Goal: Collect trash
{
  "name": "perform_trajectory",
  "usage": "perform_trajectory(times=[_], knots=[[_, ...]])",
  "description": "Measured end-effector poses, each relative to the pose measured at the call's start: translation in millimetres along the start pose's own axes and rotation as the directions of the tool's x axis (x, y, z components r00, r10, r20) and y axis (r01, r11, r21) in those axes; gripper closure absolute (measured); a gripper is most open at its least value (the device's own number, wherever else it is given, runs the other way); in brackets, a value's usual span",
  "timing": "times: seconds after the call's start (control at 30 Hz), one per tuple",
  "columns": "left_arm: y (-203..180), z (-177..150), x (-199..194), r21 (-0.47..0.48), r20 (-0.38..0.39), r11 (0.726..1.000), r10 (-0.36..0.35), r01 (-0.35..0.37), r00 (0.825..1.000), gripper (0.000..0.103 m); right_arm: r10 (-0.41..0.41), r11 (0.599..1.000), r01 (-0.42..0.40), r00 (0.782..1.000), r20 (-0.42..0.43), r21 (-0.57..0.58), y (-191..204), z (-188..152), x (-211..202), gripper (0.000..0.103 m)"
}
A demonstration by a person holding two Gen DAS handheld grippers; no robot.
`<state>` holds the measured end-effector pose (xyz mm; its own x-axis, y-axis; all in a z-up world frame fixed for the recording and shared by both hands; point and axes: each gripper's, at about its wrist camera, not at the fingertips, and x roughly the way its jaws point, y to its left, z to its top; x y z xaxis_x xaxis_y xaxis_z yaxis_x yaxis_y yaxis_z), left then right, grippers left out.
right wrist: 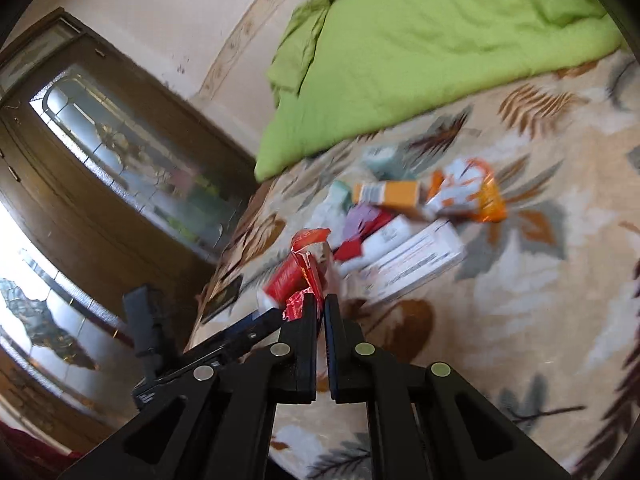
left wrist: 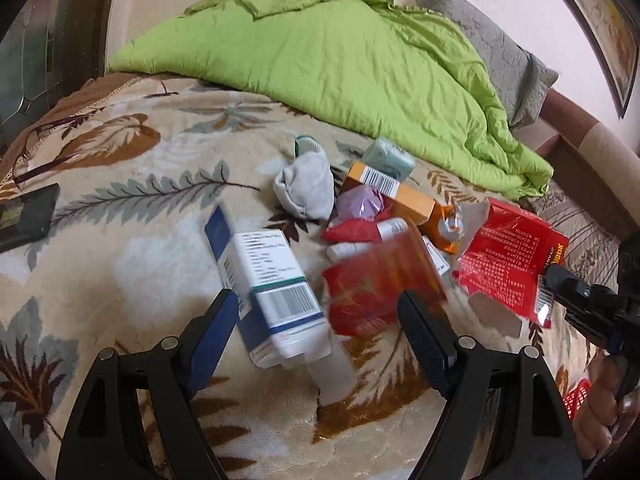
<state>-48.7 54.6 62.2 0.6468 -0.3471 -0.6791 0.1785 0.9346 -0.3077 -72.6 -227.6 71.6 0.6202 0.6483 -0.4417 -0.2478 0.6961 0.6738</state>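
- Left wrist view: the left gripper point(left wrist: 320, 312) hangs over the bed point(left wrist: 132, 208) with its jaws spread wide and nothing pressed between them.
- Under that gap lie a white box point(left wrist: 272, 280) with blue trim and barcodes, and a blurred red wrapper point(left wrist: 376, 292); whether either finger touches them I cannot tell.
- Trash sits in a heap near the middle of the bed: an orange box point(left wrist: 394, 194), a pale blue packet point(left wrist: 390, 158), a purple wad point(left wrist: 360, 204), an orange foil bag point(left wrist: 450, 226) and a white sock point(left wrist: 306, 190).
- At the right edge, the right gripper point(left wrist: 554, 276) is clamped on a corner of a torn red bag point(left wrist: 508, 264), lifted off the blanket.
- A hand point(left wrist: 600, 412) holds that gripper's handle.
- Right wrist view: the right gripper point(right wrist: 320, 300) has its jaws nearly together, pinching the red bag point(right wrist: 304, 272), which stands up crumpled from the tips.
- A green quilt point(left wrist: 320, 60) is bunched along the far side of the bed.
- A dark phone point(left wrist: 26, 212) lies at the left edge.
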Motion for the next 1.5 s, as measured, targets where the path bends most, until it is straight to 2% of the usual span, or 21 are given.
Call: perform_trajectory(times=[0.1, 0.23, 0.37, 0.4, 0.43, 0.5, 0.57, 0.67, 0.77, 0.9, 1.0, 1.17, 1.5], knots=[[3.2, 1.8, -6.3, -0.013, 0.033, 1.000, 0.022, -0.022, 0.999, 0.022, -0.081, 0.996, 0.082, 0.996, 0.043, -0.020, -4.0, 4.5, -5.3, 0.099], [12.5, 7.1, -9.6, -0.060, 0.070, 0.995, 0.088, -0.084, 0.994, 0.022, -0.079, 0.997, 0.079, 0.996, 0.043, 0.003, -11.3, 8.1, -6.3, 0.099], [19.8, 12.1, 13.1, -0.092, 0.004, 0.985, 0.146, -0.145, 0.989, 0.022, -0.082, 0.996, 0.084, 0.996, 0.047, -0.032, -5.5, 9.9, -2.4, 0.099], [19.3, 13.4, 22.8, -0.083, -0.023, 0.980, 0.180, -0.181, 0.983, 0.023, -0.083, 0.996, 0.085, 0.995, 0.048, -0.037, -4.2, 8.6, -2.5, 0.099], [19.2, 14.1, 28.9, -0.079, -0.040, 0.979, 0.187, -0.190, 0.982, 0.025, -0.083, 0.996, 0.085, 0.995, 0.050, -0.041, -3.0, 8.6, -2.2, 0.099], [18.3, 12.8, 42.1, -0.066, -0.084, 0.978, 0.192, -0.198, 0.978, 0.037, -0.078, 0.996, 0.080, 0.996, 0.052, -0.046, -2.4, 8.0, -1.9, 0.099], [14.9, 11.9, 50.6, -0.045, -0.107, 0.979, 0.193, -0.198, 0.975, 0.038, -0.086, 0.994, 0.089, 0.995, 0.056, -0.058, -0.8, 7.7, -2.0, 0.099], [11.0, 11.2, 54.1, -0.016, -0.100, 0.977, 0.210, -0.213, 0.973, 0.045, -0.090, 0.993, 0.093, 0.994, 0.056, -0.069, 0.0, 7.4, -2.5, 0.099], [7.3, 10.6, 49.8, 0.001, -0.077, 0.981, 0.194, -0.194, 0.978, 0.058, -0.084, 0.994, 0.088, 0.995, 0.052, -0.068, 0.2, 6.7, -2.3, 0.098], [-4.4, 10.0, 38.4, 0.053, -0.018, 0.980, 0.195, -0.194, 0.981, 0.063, -0.099, 0.991, 0.103, 0.994, 0.056, -0.086, 3.3, 4.7, -1.8, 0.098], [-16.4, 11.5, 24.0, 0.099, 0.068, 0.973, 0.202, -0.208, 0.977, 0.065, -0.118, 0.987, 0.124, 0.991, 0.066, -0.103, 6.3, 3.5, -2.9, 0.098], [-37.4, 8.6, 6.7, 0.180, 0.168, 0.961, 0.182, -0.212, 0.969, 0.065, -0.156, 0.979, 0.166, 0.983, 0.096, -0.116, 7.9, 3.4, -5.6, 0.099], [-62.7, -0.3, 0.4, 0.281, 0.216, 0.936, 0.155, -0.213, 0.964, 0.065, -0.193, 0.974, 0.205, 0.974, 0.118, -0.094, 3.9, 5.9, -6.2, 0.099]])
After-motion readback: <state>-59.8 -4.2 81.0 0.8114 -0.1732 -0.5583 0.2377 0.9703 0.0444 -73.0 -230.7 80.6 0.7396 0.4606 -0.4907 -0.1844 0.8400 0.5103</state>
